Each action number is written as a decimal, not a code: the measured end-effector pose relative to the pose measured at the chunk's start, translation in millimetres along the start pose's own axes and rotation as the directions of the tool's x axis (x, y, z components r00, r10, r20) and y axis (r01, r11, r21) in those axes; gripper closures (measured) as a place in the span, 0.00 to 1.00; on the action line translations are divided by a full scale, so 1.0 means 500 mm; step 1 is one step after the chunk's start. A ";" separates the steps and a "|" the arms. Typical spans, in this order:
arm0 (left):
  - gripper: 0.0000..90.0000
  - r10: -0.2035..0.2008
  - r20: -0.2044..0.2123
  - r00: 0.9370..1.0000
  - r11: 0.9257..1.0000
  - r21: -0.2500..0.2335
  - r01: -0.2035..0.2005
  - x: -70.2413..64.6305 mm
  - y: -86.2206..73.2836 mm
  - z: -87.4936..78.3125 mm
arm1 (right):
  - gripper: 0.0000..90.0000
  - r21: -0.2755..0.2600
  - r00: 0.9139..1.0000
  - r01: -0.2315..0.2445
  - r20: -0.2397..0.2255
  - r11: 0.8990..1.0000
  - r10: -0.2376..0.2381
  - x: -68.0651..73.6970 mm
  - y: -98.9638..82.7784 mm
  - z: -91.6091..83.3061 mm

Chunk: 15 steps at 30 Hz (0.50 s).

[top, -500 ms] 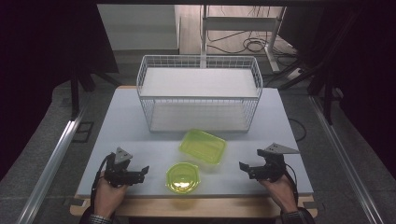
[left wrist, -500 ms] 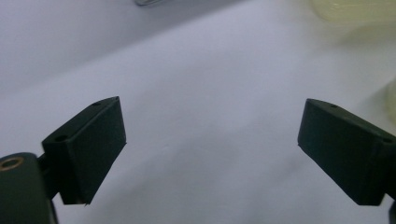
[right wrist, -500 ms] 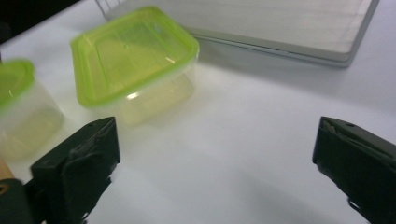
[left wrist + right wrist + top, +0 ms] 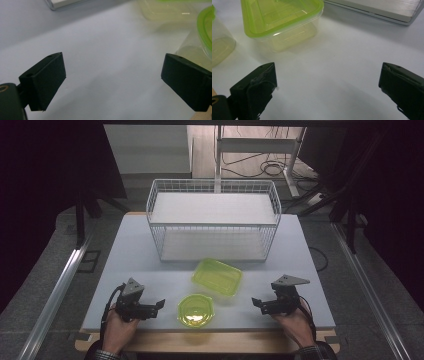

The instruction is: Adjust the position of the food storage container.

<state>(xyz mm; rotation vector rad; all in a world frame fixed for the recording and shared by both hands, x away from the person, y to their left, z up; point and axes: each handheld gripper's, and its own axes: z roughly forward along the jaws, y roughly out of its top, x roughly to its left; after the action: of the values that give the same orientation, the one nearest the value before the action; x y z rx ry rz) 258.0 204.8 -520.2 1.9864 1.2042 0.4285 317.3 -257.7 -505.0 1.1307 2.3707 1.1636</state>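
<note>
White table (image 4: 125, 250), translucent lime-lidded round container (image 4: 196, 310) and rectangular container (image 4: 217, 277).

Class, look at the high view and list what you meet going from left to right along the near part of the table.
Left tool → round green-lidded container → rectangular green-lidded container → right tool.
</note>
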 end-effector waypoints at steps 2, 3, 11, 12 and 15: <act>0.05 0.005 -0.011 1.000 1.000 0.016 -0.005 -0.003 0.000 0.002 | 0.04 0.000 1.000 -0.003 0.000 1.000 0.003 0.000 0.000 -0.001; 0.05 0.006 -0.012 1.000 1.000 0.022 -0.005 -0.004 0.001 0.001 | 0.04 -0.001 1.000 -0.004 -0.001 1.000 0.004 0.000 0.000 -0.001; 0.06 -0.004 0.011 1.000 1.000 -0.010 0.004 -0.026 0.014 -0.015 | 0.07 0.010 1.000 -0.002 -0.011 1.000 0.002 0.006 0.000 0.001; 0.09 0.018 0.008 1.000 1.000 -0.017 -0.017 -0.034 0.017 -0.020 | 0.08 0.012 1.000 0.002 -0.011 1.000 -0.001 0.008 0.000 0.001; 0.23 0.055 0.048 0.997 0.997 -0.051 -0.053 -0.054 0.026 -0.036 | 0.10 0.011 1.000 0.009 -0.007 1.000 -0.009 0.011 0.001 0.001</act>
<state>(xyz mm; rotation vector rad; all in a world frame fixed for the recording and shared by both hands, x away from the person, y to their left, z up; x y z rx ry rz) 241.2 185.9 -496.2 1.9792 1.1009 0.4300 314.3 -253.3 -504.2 1.1200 2.3879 1.1550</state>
